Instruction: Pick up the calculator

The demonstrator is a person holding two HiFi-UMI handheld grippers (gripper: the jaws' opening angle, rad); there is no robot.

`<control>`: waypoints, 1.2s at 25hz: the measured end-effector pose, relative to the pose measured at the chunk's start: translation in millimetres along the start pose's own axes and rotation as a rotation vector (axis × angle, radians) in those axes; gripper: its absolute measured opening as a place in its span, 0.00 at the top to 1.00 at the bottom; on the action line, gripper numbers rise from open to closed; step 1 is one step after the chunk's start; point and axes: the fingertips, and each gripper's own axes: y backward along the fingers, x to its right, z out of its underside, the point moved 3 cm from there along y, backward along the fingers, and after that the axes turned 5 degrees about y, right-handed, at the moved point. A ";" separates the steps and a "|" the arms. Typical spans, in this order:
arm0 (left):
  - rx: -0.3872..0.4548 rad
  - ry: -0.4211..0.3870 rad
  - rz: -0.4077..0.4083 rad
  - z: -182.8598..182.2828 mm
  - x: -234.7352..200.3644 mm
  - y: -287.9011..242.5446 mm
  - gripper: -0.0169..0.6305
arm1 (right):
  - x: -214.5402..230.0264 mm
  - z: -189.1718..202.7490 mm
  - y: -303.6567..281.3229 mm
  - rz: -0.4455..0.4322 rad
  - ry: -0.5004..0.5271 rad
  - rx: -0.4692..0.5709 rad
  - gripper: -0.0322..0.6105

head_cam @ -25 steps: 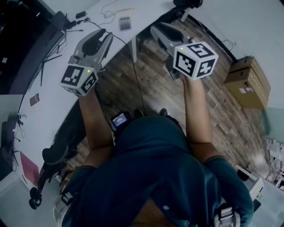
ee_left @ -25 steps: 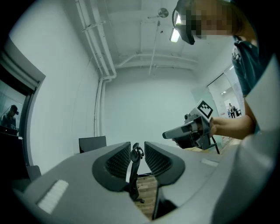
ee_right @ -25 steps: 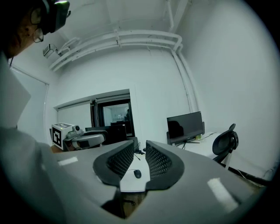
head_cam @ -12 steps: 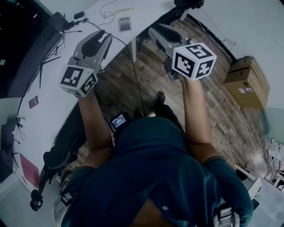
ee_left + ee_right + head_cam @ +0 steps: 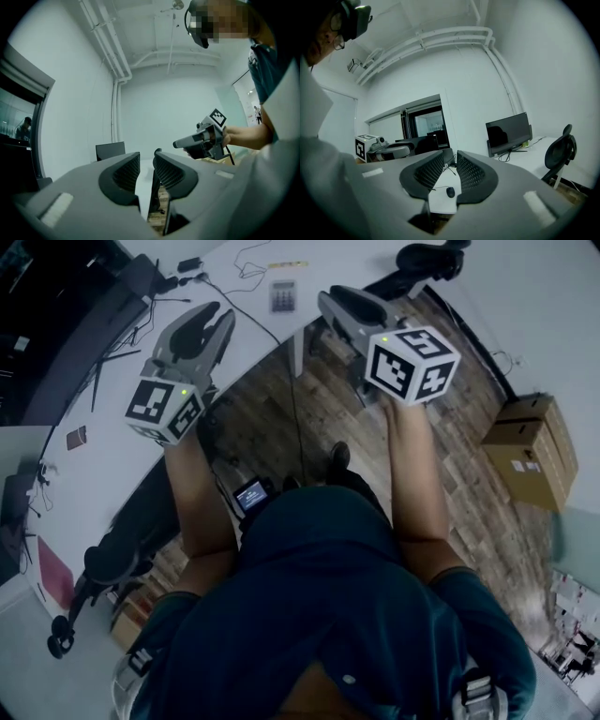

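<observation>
White curved desk runs 9 to 12 o'clock in head view. Wood-plank floor centre. 1 cardboard box at 3, black office chair at 1. White walls, ceiling pipes, dark monitor.

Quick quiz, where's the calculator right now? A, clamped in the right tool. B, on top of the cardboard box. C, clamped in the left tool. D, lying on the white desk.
D: the calculator lies flat on the white desk, beyond the left tool and right tool, which both hold nothing.
</observation>
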 end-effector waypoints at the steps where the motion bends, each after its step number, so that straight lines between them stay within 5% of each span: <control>1: -0.003 -0.002 -0.007 0.4 0.0 -5.2 0.83 | 5.7 -1.1 -2.4 -0.009 0.000 -0.001 0.84; 30: -0.069 -0.026 -0.207 12.2 3.6 -114.4 0.83 | 136.8 -9.1 -39.4 -0.229 -0.044 -0.004 0.84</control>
